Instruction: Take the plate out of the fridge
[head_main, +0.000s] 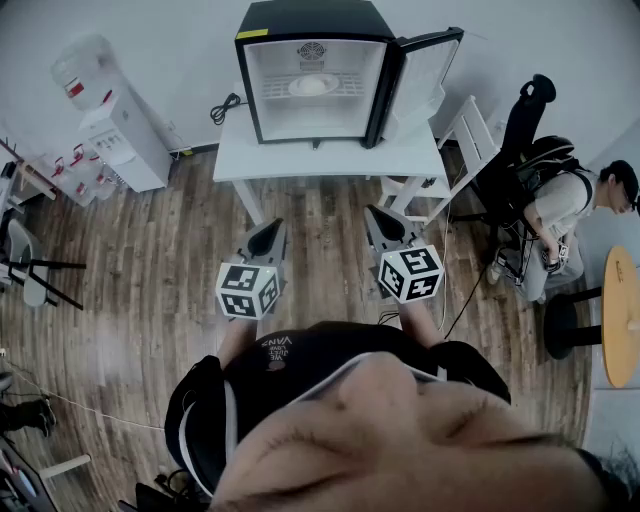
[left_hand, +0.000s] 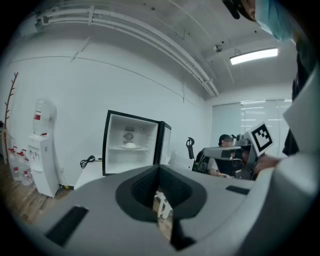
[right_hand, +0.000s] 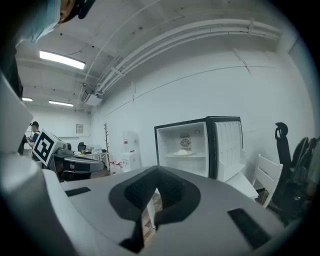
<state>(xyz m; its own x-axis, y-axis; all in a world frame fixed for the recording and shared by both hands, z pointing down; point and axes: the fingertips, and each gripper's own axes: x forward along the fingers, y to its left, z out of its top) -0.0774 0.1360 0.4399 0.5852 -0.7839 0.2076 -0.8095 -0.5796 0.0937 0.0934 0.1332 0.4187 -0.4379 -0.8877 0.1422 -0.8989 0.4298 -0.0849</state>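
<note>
Head view. The plate (head_main: 313, 85) lies on the shelf inside the open fridge (head_main: 305, 18), top centre, which stands on a white table (head_main: 330, 160). At mid-frame, the left gripper (head_main: 264, 238) and right gripper (head_main: 386, 224) have jaws pressed together, holding nothing.

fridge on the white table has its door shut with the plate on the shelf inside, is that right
Not quite. The fridge has its door open, swung out to the right, as the head view shows. The rest holds: it stands on the white table, and the plate sits on the shelf inside.
</note>
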